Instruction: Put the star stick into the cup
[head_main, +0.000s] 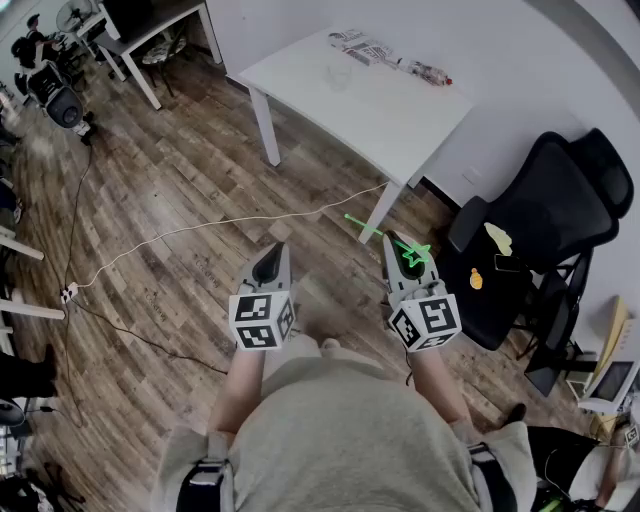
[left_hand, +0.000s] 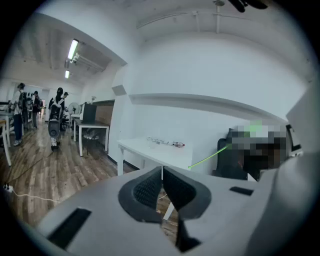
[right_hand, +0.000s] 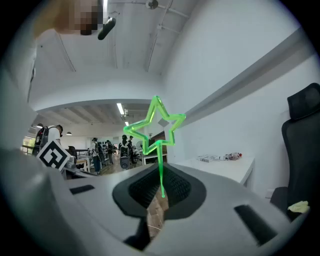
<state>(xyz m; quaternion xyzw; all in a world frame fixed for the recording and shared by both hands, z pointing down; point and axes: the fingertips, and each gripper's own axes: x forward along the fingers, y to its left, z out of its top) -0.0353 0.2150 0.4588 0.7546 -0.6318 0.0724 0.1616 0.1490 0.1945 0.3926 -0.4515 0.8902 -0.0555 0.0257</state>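
While I stand short of the white table (head_main: 400, 115), my right gripper (right_hand: 160, 172) is clenched on the star stick (right_hand: 155, 127), pads pinching the shaft just under the star. My left gripper (left_hand: 162, 172) is closed on nothing, pads together.

In the head view the stick's long axis runs from the star at my right jaw tips out ahead and to the left, its free end aimed toward the table. That table lies well ahead, so the right gripper is the nearer.

Count: 1 star stick, 2 grippers, 1 white table, 1 black chair (head_main: 560, 200) to my right. No sure cup; 1 faint clear shape (head_main: 338, 76) on the table may be it, I cannot tell.
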